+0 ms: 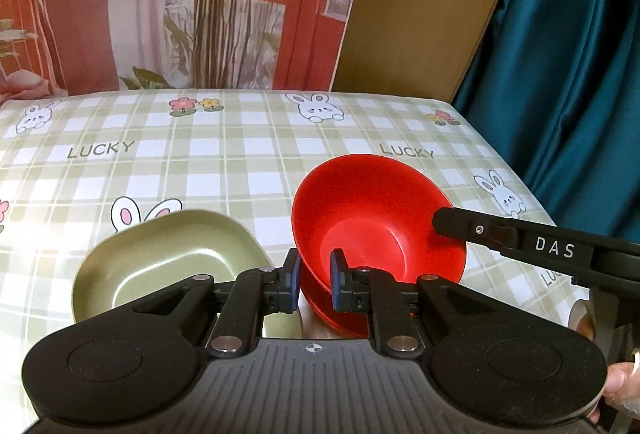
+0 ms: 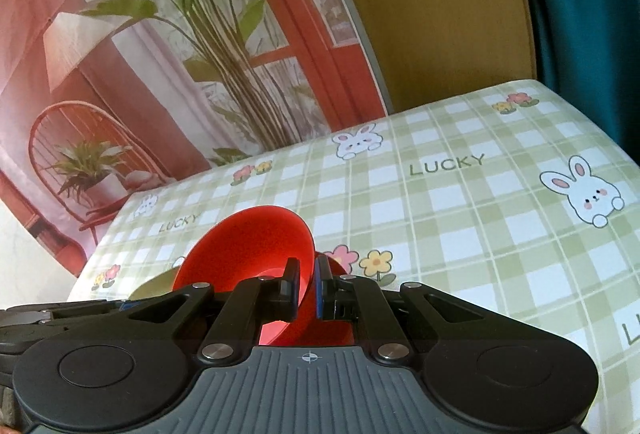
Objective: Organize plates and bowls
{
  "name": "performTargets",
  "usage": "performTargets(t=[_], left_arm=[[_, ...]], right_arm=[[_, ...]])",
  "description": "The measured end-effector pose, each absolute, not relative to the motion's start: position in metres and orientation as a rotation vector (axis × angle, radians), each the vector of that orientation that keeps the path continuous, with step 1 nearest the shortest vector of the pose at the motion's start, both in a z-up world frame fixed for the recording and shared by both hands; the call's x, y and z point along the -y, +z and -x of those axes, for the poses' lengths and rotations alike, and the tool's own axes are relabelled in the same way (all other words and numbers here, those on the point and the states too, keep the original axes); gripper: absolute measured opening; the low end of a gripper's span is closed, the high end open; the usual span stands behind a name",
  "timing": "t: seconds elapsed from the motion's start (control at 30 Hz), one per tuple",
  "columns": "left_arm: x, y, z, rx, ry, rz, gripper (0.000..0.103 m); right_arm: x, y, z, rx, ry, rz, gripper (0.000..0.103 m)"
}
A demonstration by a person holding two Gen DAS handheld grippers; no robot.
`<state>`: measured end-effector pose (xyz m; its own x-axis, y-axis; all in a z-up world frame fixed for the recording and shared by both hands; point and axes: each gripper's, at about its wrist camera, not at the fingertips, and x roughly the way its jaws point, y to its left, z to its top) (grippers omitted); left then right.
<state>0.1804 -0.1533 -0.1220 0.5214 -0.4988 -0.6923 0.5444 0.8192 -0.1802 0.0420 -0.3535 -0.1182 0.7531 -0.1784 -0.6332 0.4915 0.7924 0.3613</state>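
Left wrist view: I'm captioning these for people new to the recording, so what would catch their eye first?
The red bowl, tilted off the checked tablecloth, stands out. The left gripper pinches its near rim and the right gripper its right rim. Just left of it a green dish rests on the cloth, with a teal curtain far right.

Left claw (image 1: 314, 280) and right claw (image 2: 307, 288) each nearly closed, pinching something.

bowl (image 1: 372, 218): red, between fingers | dish (image 1: 168, 258): olive green, left of fingers | cloth (image 1: 240, 162): green-white check, bunnies, flowers, "LUCKY" | pads (image 1: 295, 280): blue | curtain (image 1: 568, 34): teal
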Motion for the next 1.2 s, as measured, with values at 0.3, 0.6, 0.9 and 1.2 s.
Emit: performTargets(t=[0.3, 0.6, 0.9, 1.2], left_arm=[[0.157, -0.13, -0.177, -0.827, -0.644, -0.087, 0.015], [0.162, -0.134, -0.181, -0.839, -0.65, -0.103, 0.015], [0.161, -0.137, -0.183, -0.853, -0.657, -0.115, 0.028], [0.157, -0.135, -0.187, -0.835, -0.632, -0.097, 0.039]], right_arm=[[0.357, -0.128, -0.034, -0.625, -0.396, -0.57, 0.007], [0.359, -0.131, -0.034, -0.631, -0.402, -0.569, 0.008], [0.359, -0.134, -0.034, -0.635, -0.399, -0.569, 0.008], [0.36, -0.134, -0.033, -0.633, -0.414, -0.566, 0.009]])
